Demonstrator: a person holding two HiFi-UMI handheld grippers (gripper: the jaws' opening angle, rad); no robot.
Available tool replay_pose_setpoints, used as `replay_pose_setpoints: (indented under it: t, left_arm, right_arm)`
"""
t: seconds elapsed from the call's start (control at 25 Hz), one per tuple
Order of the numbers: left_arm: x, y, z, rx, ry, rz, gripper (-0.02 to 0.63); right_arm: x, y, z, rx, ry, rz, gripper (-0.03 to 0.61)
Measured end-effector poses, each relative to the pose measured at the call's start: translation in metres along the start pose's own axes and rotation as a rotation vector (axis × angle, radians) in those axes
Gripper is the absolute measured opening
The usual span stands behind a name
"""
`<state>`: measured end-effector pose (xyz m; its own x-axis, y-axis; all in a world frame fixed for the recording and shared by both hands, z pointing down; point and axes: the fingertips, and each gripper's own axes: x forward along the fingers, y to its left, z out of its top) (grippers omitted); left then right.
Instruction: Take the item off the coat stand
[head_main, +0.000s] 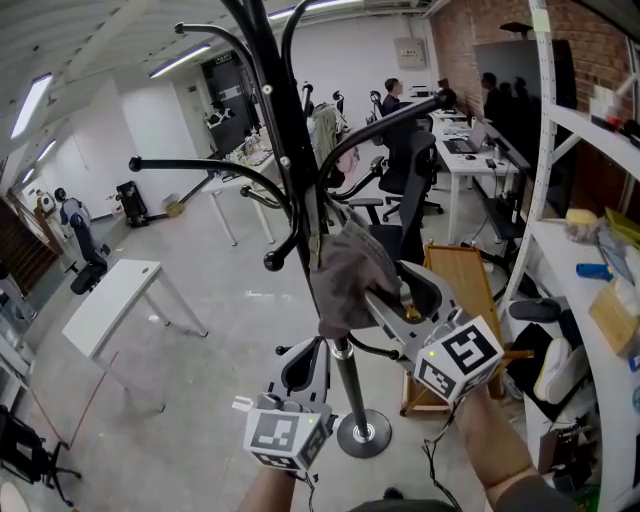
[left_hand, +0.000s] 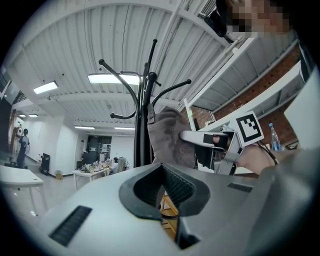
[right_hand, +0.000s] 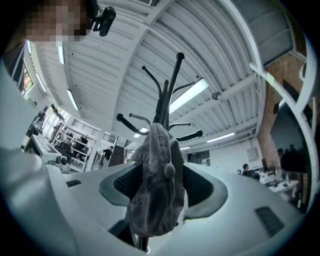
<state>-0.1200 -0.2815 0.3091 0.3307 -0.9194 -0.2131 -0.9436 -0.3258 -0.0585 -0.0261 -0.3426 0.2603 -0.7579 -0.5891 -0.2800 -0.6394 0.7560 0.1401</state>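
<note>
Cap (right_hand: 155, 195) sits between the jaws of the right gripper (head_main: 395, 300) — jaws spread wide, a pad on either side of the crown, neither pressing on it. It hangs on the coat stand (head_main: 292, 150), tight against the pole just under the lower hooks and a bit right of it in the head view. Left gripper (left_hand: 161, 175) is low and near, just left of the pole, jaws together and empty.

Step in hand, my read: the grab.
- Close on a thick fold of crown, deep in the pads. A thin edge will likely slip.
- Lift before pulling toward the near side — a straight pull may snag and drag the stand, whose base (head_main: 362, 432) looks small.
- Can't make out what catches the cap up top, so go slowly.

Looks: washed-out grey cloth, soft and crumpled, panel seams, top button facing the right gripper's camera. Hangs limp, so expect it to fold when squeezed.
</note>
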Motion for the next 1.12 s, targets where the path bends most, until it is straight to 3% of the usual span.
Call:
replay_pose_setpoints:
  t: [0.64,0.76,1.12]
  left_arm:
    - [0.006,0.006,0.004,-0.005,-0.022,-0.004,0.006]
    - [0.006,0.009,0.003,-0.011,-0.024,0.0,0.008]
    - [0.004,0.013,0.004,-0.018,-0.027,-0.002,0.007]
  right_arm:
    - [0.013,0.001,0.013,-0.037,0.001,0.022,0.235]
    - [0.013,-0.002,0.014,-0.038,-0.008,-0.002,0.138]
    - [0.014,-0.003,0.018,-0.004,-0.037,-0.013,0.047]
